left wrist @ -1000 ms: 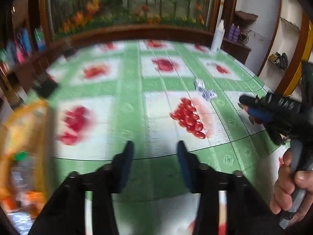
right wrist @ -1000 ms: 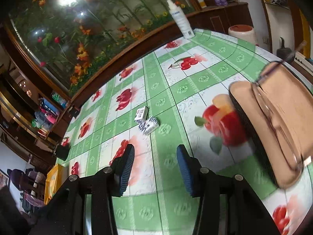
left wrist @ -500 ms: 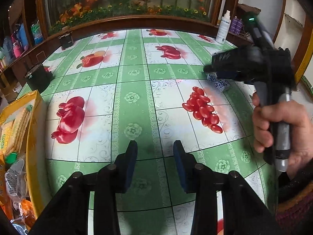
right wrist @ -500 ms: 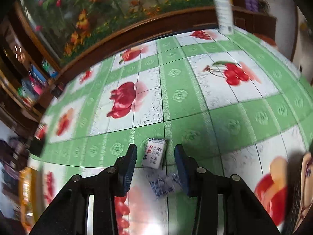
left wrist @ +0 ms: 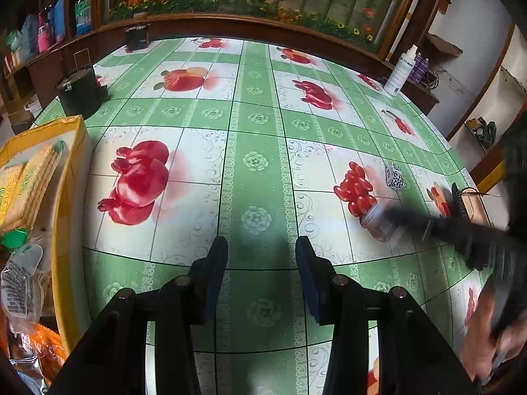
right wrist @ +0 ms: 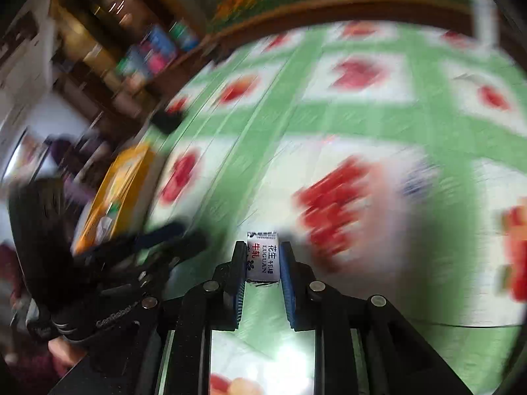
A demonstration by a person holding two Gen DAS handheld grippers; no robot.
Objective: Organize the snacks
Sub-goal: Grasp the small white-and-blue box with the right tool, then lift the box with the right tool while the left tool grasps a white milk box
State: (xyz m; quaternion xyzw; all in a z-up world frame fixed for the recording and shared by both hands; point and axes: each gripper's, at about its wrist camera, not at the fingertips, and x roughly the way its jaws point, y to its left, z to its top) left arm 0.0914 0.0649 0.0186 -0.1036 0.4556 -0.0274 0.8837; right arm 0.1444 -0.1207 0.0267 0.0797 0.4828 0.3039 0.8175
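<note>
My right gripper [right wrist: 262,258] is shut on a small white candy packet [right wrist: 262,256] with red and black print, held above the tablecloth. In the left wrist view it shows as a dark blur [left wrist: 388,217] at the right. A second candy [left wrist: 394,177] with a blue-and-white pattern lies on the table past the red fruit print. A yellow box [left wrist: 70,177] holding snack packs stands at the left; it also shows blurred in the right wrist view [right wrist: 115,191]. My left gripper [left wrist: 261,256] is open and empty, low over the table's middle.
A green and white fruit-print tablecloth [left wrist: 257,164] covers the table. A black container [left wrist: 80,87] stands at the far left, a white spray bottle [left wrist: 402,70] at the far right. A tan case with glasses [left wrist: 472,202] lies at the right edge.
My right gripper has closed on the white candy packet, lifted it and swung left, blurring its view. My left gripper has stayed open over the table.
</note>
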